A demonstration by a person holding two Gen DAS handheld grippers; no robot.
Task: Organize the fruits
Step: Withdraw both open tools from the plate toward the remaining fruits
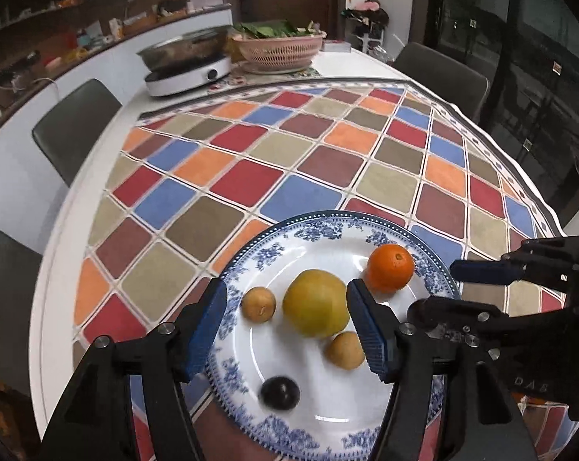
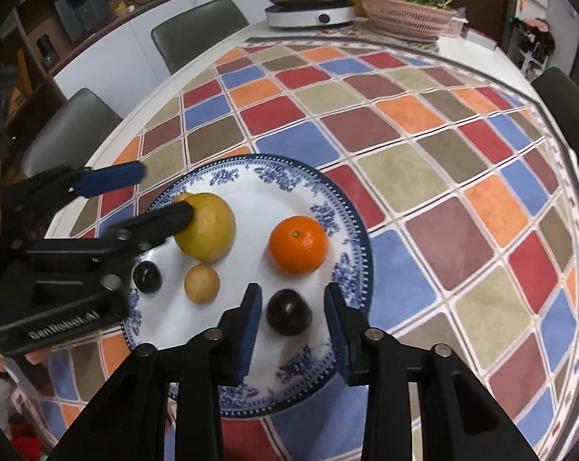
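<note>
All 6 visible fruits lie on the plate (image 2: 350,230) at lower centre, so little sorting seems left. The right tool (image 2: 291,317) gapes wide around a dark plum (image 2: 288,312); the left tool (image 1: 287,324) stands wide around the yellow fruit (image 1: 315,308).

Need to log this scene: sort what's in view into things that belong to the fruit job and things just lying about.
Job:
plate
large yellow fruit
orange
two small yellow fruits
two dark plums

Lying about:
induction cooker
pan
pink basket of greens
chairs
</note>
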